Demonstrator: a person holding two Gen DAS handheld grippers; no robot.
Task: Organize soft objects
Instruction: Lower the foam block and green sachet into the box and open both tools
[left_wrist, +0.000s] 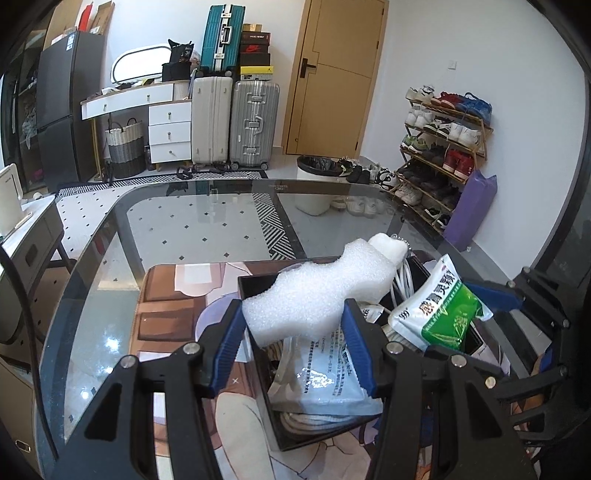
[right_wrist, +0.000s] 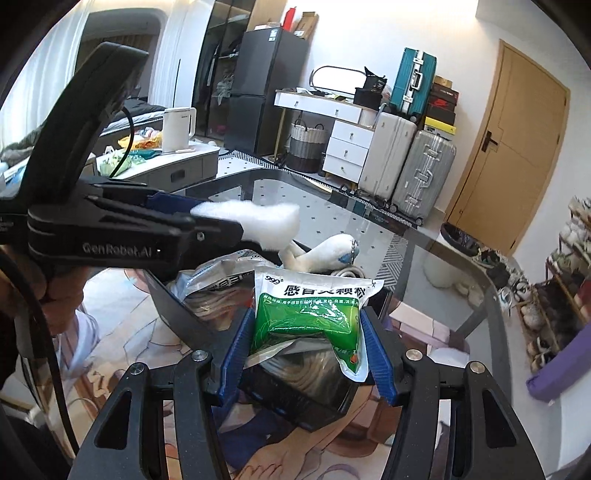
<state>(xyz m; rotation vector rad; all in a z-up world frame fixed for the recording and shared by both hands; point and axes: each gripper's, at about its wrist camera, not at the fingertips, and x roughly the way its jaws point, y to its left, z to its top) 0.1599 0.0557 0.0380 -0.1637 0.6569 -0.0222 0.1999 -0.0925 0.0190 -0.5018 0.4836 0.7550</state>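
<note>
Gripping a white foam piece in my left gripper and a green sachet in my right gripper, I hold both just above the black box on the glass table.

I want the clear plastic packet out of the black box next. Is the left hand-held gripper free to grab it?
Probably not yet: the left hand-held gripper is shut on the white foam piece, which hangs right above the clear plastic packet in the black box.
</note>
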